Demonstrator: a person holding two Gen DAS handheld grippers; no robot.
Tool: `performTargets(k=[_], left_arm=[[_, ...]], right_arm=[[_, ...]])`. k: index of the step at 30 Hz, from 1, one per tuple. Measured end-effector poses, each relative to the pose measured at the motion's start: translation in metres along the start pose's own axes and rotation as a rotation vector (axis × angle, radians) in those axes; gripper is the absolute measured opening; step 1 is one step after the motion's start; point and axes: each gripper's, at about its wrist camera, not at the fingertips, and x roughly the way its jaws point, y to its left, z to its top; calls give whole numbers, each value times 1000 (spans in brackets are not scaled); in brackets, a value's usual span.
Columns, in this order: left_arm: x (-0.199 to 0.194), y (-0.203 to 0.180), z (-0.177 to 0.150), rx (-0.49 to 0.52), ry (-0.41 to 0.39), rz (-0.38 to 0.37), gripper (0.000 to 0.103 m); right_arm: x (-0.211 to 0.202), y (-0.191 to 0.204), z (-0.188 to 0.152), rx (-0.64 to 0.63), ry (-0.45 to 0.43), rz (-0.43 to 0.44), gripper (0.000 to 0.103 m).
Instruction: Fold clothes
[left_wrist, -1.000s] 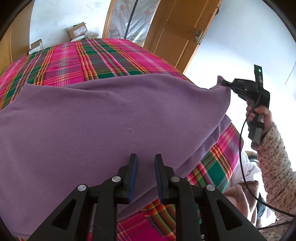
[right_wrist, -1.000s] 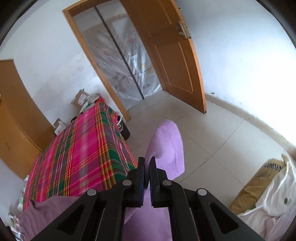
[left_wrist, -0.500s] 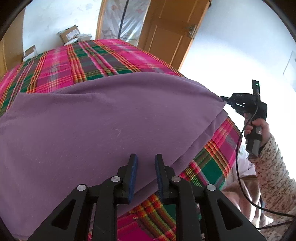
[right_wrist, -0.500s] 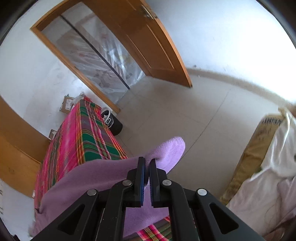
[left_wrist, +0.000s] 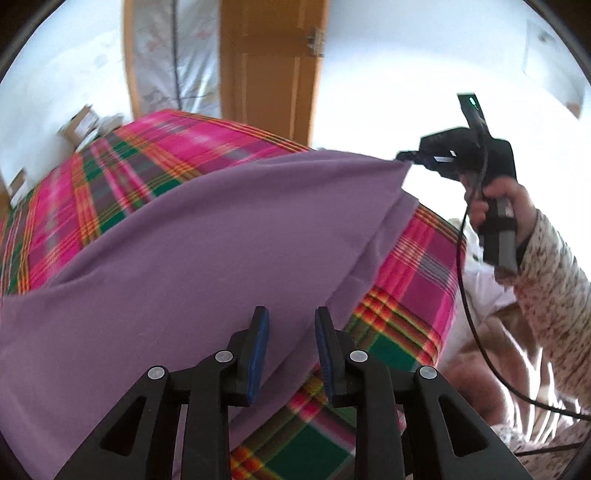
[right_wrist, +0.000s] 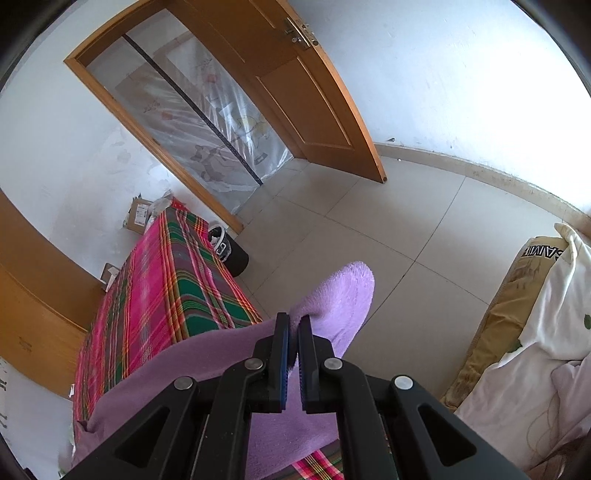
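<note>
The left gripper (left_wrist: 289, 345) hovers with jaws spread, having just been opening, nothing pinched; the purple garment (left_wrist: 207, 236) lies just ahead of and under them on the plaid bed (left_wrist: 417, 266). The right gripper (right_wrist: 290, 352) has its jaws pinching a garment corner. Judged mid-fold: next, the left jaws need to pinch the near edge.

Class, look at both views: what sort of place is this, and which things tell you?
Probably a room in a home: a plaid-covered bed or table, a wooden door over a tiled floor, and piled bedding alongside.
</note>
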Motion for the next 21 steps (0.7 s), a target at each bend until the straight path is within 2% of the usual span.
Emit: performTargets(k=[3, 5, 10, 14, 16, 18, 21], left_arm=[[5, -12, 1, 78, 13, 25, 27], [15, -17, 2, 117, 40, 98, 27], [20, -5, 10, 29, 42, 75, 27], [21, -3, 9, 32, 37, 73, 26], [20, -4, 9, 41, 33, 74, 19], [20, -4, 9, 44, 27, 74, 7], [13, -1, 11, 31, -15, 52, 2]], right_arm=[[-2, 0, 0, -3, -1, 1, 4], [-3, 1, 0, -5, -2, 3, 4], [-3, 0, -1, -4, 4, 4, 4], [-4, -1, -2, -6, 6, 6, 4], [-3, 0, 2, -5, 6, 7, 4], [-5, 1, 3, -8, 2, 9, 4], [-10, 3, 5, -17, -11, 16, 4]])
